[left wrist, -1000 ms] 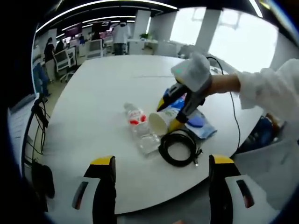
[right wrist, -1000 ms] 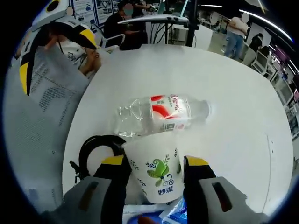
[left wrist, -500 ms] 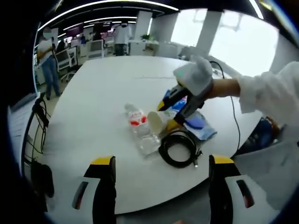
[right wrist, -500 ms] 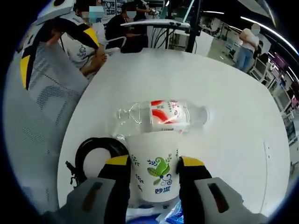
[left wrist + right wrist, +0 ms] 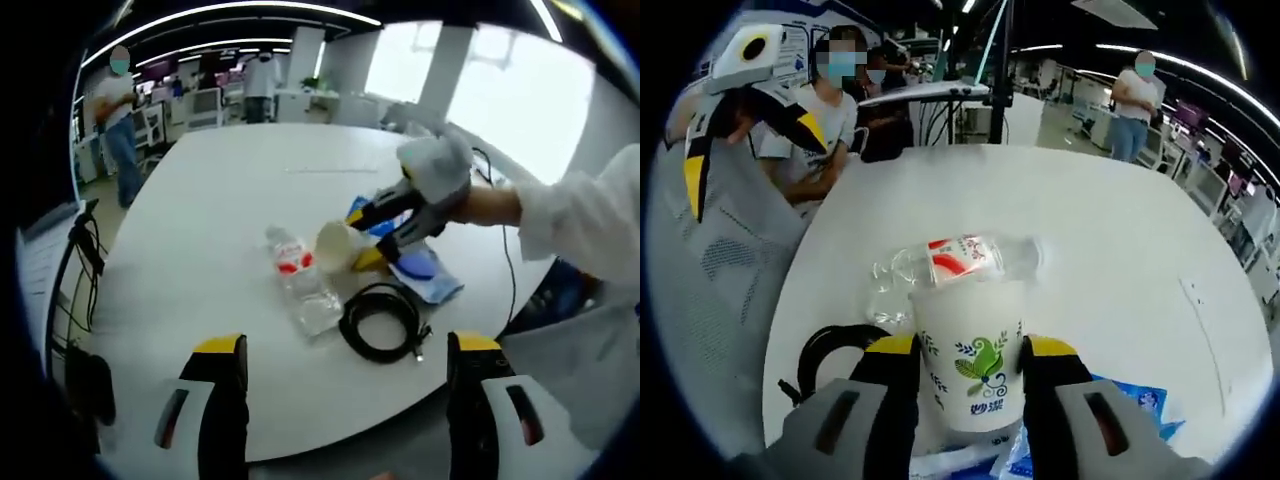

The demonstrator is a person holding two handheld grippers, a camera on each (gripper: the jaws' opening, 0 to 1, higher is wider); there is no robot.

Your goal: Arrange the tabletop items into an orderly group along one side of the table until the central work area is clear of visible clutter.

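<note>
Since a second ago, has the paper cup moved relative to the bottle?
Yes. In the left gripper view the paper cup, held in the right claw, has lifted up off the table and away from the black cable coil, while the bottle stays put.

The right gripper (image 5: 966,372) is clamping a white paper cup (image 5: 969,360) with a green leaf print between its yellow-tipped jaws. A clear plastic bottle (image 5: 952,263) is lying on its side on the white table (image 5: 1120,240) at twelve o'clock of the cup, a black cable coil (image 5: 830,350) is sitting at nine o'clock, and a blue packet (image 5: 1130,405) is showing at four o'clock.
</note>
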